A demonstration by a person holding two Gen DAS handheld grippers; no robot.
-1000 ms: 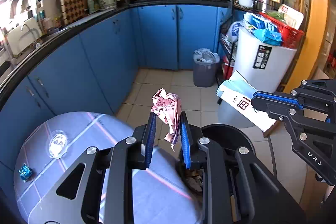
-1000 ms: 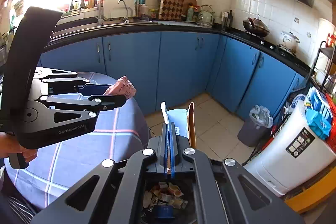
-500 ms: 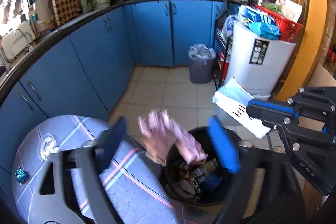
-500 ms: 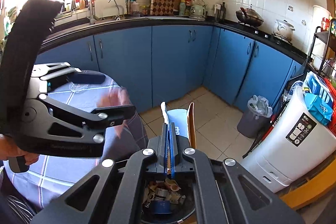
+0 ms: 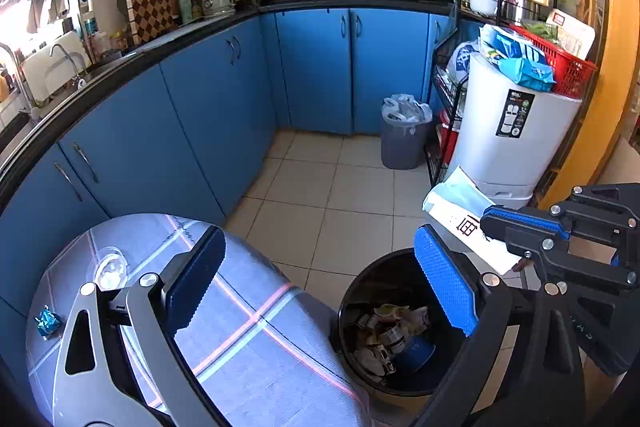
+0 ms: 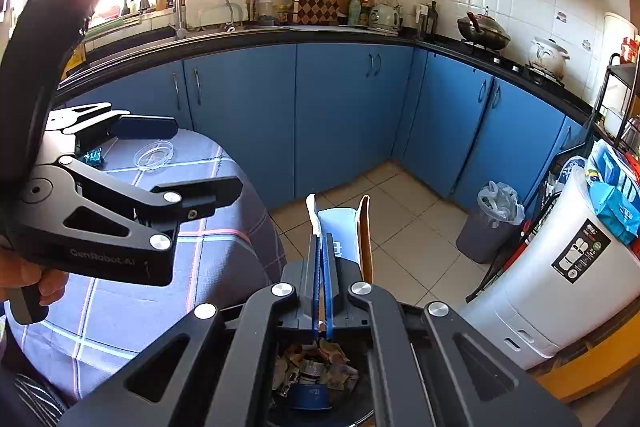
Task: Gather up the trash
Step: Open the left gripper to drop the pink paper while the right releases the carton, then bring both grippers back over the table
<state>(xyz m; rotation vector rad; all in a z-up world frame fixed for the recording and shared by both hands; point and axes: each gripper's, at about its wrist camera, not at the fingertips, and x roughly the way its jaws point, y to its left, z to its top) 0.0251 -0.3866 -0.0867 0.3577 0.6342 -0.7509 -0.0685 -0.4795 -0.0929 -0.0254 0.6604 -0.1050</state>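
Observation:
My left gripper (image 5: 318, 239) hangs over the gap between the table and a black bin (image 5: 352, 291); its jaws are opening wide with nothing between them. The bin holds crumpled wrappers and scraps (image 5: 390, 335), and I cannot pick out the pink paper among them. In the right wrist view the left gripper (image 6: 204, 157) is at the left above the table. My right gripper (image 6: 323, 239) is shut on a flat white and pale blue carton (image 6: 338, 227), held over the bin (image 6: 360, 351). A crumpled blue wrapper (image 5: 47, 321) and a clear plastic dish (image 5: 110, 267) lie on the table.
The round table (image 5: 260, 355) has a blue checked cloth. A grey lined bin (image 5: 404, 143) stands by blue cabinets (image 5: 224, 115). A white appliance (image 5: 516, 131) with a red basket and a black rack are at the right. A person's hand (image 6: 24, 279) grips the left gripper's handle.
The left jaws have spread from a grip on a crumpled pink paper to wide apart, and the paper fell into the black bin. The right gripper kept its hold and place.

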